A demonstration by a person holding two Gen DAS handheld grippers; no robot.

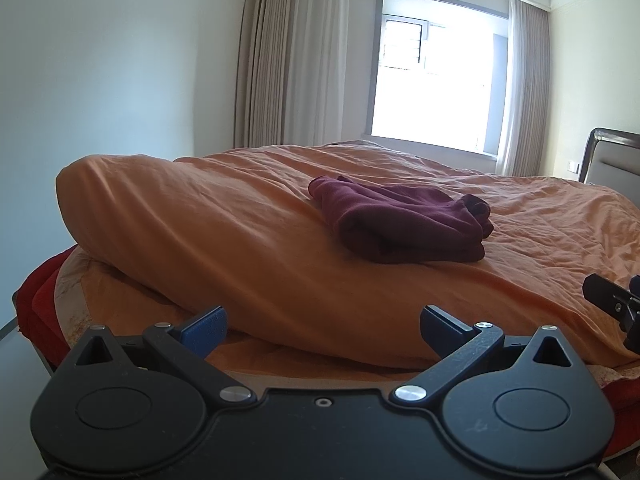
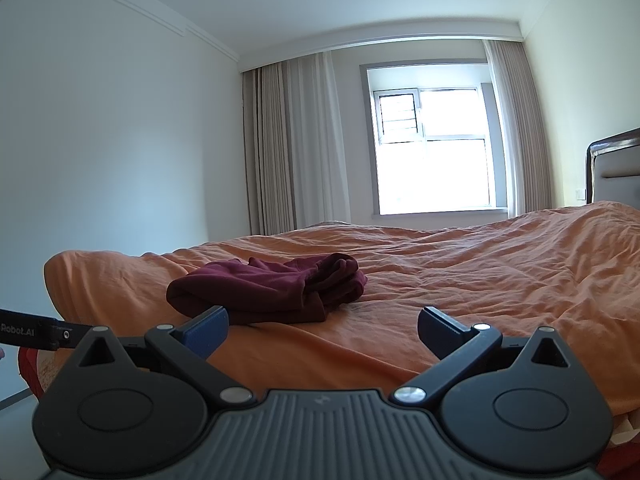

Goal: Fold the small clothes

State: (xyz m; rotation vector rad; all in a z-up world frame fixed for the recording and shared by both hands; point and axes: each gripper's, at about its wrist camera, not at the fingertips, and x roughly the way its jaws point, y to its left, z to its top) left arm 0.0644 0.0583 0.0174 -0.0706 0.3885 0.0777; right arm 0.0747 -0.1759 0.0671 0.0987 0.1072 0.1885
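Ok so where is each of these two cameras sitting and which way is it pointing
Left wrist: on the open left gripper, low at the bed's edge, facing the maroon garment and window; the right gripper shows at far right.
Right wrist: on the open right gripper, facing likewise; the left gripper pokes in at left.
Shared: garment, orange duvet, window.

Headboard (image 1: pixel 616 160) cut off at right edge; maroon garment (image 2: pixel 272 292) near edge behind left tong finger.

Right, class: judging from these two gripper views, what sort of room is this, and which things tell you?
Most likely a home bedroom: a bed under an orange duvet, a padded headboard at its far end, and a curtained window.
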